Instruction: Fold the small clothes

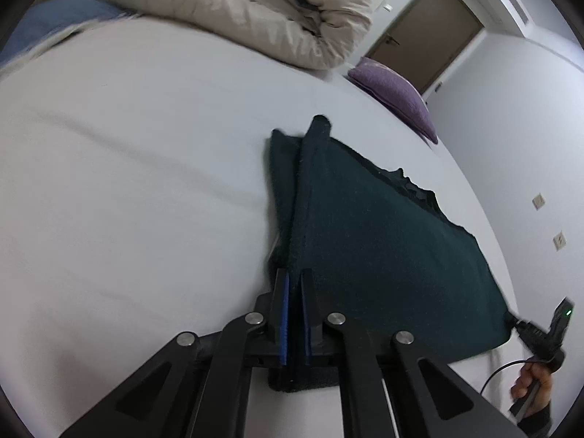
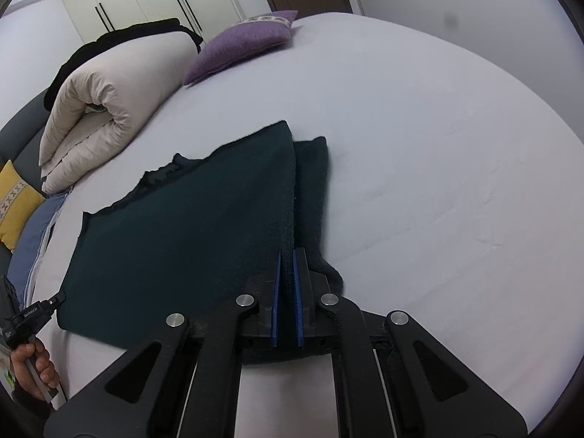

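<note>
In the left wrist view, the left gripper has its blue-padded jaws drawn in on a near corner of the dark green garment, with the knit edge pinched between the pads. The garment lies spread on the pale bed sheet, its side already turned inward so that a narrower strip sits beside the main panel. That tuck looks deliberate: it would narrow the piece before a lengthwise fold. At the lower right edge the right gripper bites the opposite near corner, and the person's hand holds its handle. A rolled beige duvet and a purple cushion lie well apart from the garment, which leaves room beyond it.

In the right wrist view, the right gripper is likewise closed tight, with a ridge of the garment caught between its blue pads. The gripped edge rises slightly off the bed sheet, while the far end rests flat. At the lower left, the left gripper holds the other near corner, and a hand holds its handle. Holding both near corners probably keeps the hem taut and level, so the near half can be carried over the far half without skewing. The duvet and cushion stay clear of that path.
</note>
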